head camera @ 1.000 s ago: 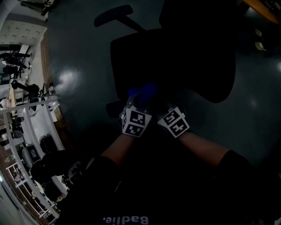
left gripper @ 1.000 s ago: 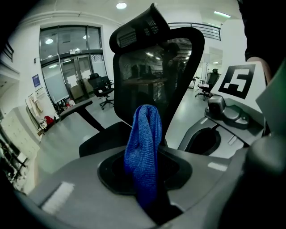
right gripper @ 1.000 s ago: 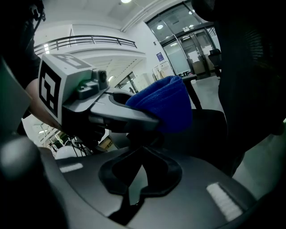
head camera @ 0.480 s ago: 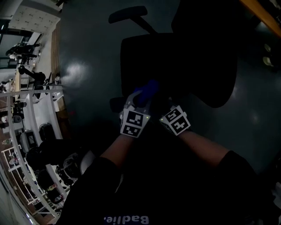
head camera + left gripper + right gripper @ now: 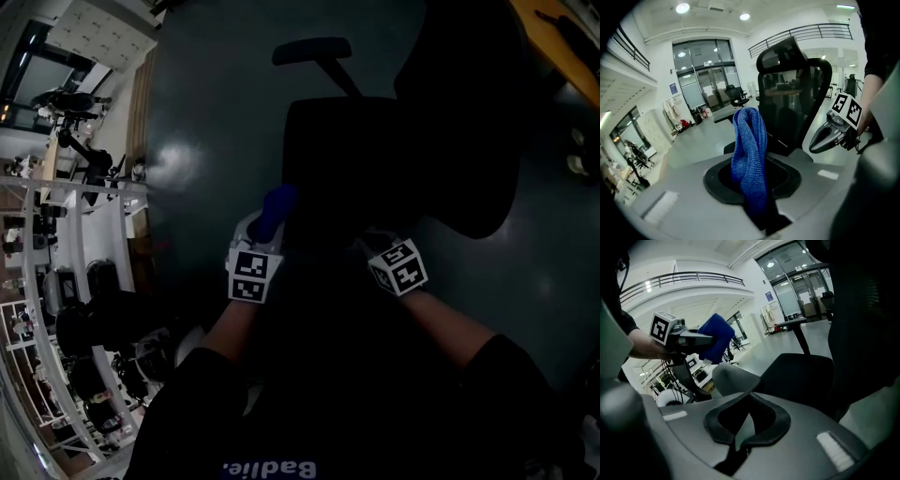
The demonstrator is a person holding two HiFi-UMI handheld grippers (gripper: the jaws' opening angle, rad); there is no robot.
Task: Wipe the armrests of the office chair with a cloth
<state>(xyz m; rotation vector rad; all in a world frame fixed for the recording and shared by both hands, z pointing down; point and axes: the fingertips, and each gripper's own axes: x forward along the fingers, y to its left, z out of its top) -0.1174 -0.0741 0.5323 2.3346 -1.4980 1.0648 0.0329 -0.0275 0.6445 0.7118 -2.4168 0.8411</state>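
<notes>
The black office chair (image 5: 394, 150) fills the middle of the dark head view, its far armrest (image 5: 310, 50) at the top. My left gripper (image 5: 266, 223) is shut on a blue knitted cloth (image 5: 276, 206) by the seat's near left edge. In the left gripper view the cloth (image 5: 750, 154) stands bunched up out of the jaws, with the chair's backrest (image 5: 792, 89) behind it. My right gripper (image 5: 372, 242) is over the seat's near edge. Its jaws (image 5: 749, 397) meet at the tips with nothing between them, facing the seat (image 5: 797, 373) and a rounded grey pad (image 5: 733, 378).
The chair stands on a glossy dark floor (image 5: 197, 112). White shelving racks and equipment (image 5: 66, 244) line the left side. A wooden desk edge (image 5: 562, 42) crosses the top right corner. Glass doors and more office chairs (image 5: 708, 93) show in the distance.
The two grippers have come apart: the left one with the cloth has moved left and slightly nearer, the right one slightly right. The head view has shifted, so the chair sits further right.
</notes>
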